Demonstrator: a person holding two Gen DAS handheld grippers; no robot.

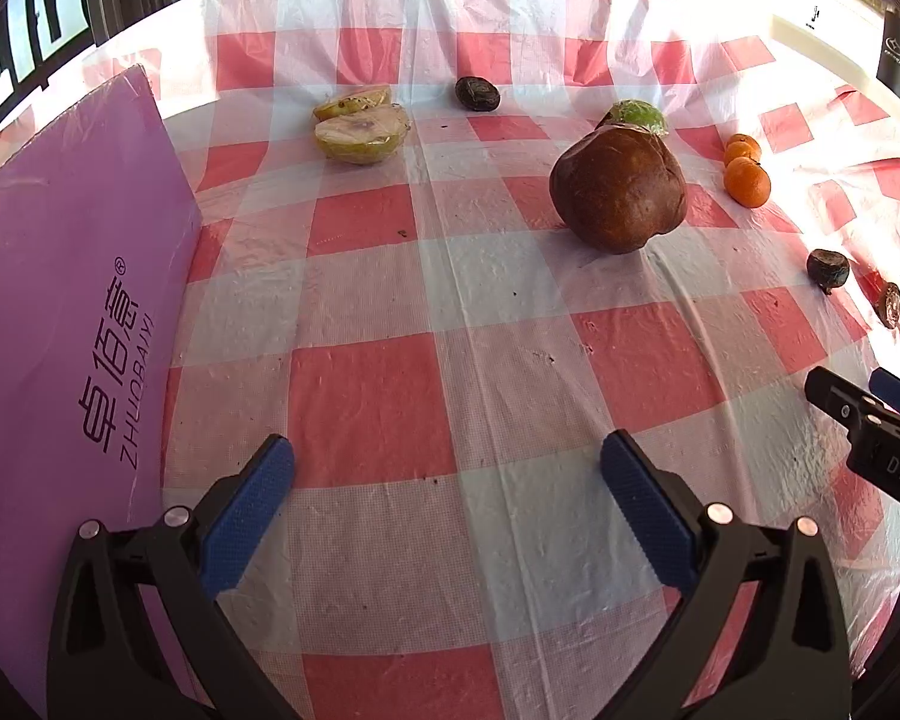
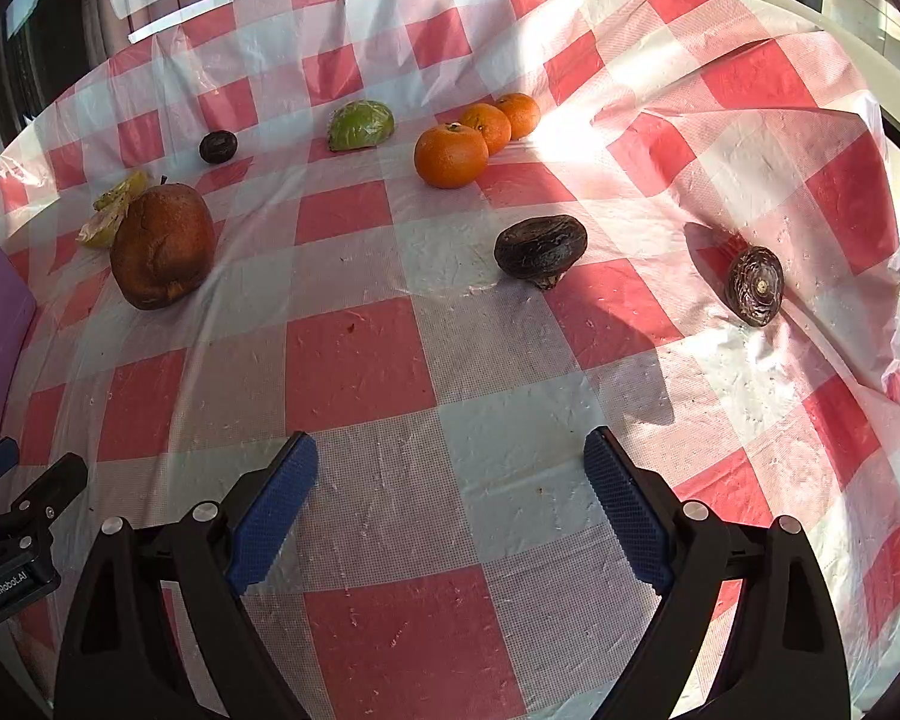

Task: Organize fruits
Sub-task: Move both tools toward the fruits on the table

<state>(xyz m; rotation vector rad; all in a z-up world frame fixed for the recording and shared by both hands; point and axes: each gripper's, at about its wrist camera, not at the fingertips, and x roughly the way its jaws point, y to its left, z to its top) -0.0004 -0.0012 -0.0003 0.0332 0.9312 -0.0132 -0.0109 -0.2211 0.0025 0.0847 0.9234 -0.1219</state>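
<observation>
Fruits lie spread on a red-and-white checked tablecloth [image 1: 378, 402]. A large brown fruit [image 1: 619, 189] lies in the middle, also in the right wrist view [image 2: 163, 245]. Two cut yellow-green halves [image 1: 360, 126], a green piece [image 1: 639, 115], several oranges [image 2: 451, 155] and three small dark fruits [image 2: 540, 249] [image 2: 755, 285] [image 2: 218, 146] lie around it. My left gripper [image 1: 447, 462] is open and empty over bare cloth. My right gripper [image 2: 450, 459] is open and empty, short of the nearest dark fruit.
A purple box [image 1: 60, 312] with printed lettering stands at the table's left edge. The cloth is rumpled and falls off the table edge at the right [image 2: 858, 276]. Windows and a dark bottle [image 1: 894, 54] lie beyond the table.
</observation>
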